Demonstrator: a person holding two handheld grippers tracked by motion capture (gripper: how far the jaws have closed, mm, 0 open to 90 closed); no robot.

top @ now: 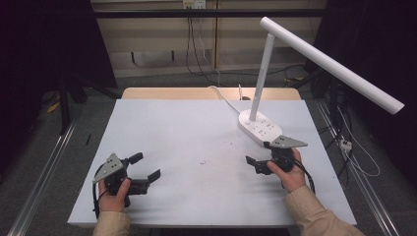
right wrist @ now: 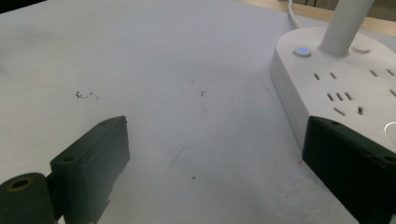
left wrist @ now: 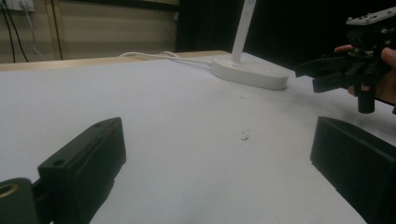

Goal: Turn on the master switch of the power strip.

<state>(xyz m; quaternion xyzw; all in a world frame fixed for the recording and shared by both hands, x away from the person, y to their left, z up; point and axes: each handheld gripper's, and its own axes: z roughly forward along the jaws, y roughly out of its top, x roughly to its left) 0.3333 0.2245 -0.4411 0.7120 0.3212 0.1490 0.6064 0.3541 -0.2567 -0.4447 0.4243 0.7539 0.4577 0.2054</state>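
My left gripper rests low over the near left of the white table, held in a hand, jaws wide apart and empty. In the left gripper view the left gripper looks across bare table toward the other hand. My right gripper is at the near right, open and empty, just in front of a white desk lamp's base. In the right gripper view the right gripper has one jaw close beside the lamp base, which carries sockets and a lit blue button.
The lamp's long white arm reaches out over the table's right edge. Its white cable runs to the back edge. Small dark specks lie mid-table. The right gripper shows far off in the left gripper view. Floor rails flank the table.
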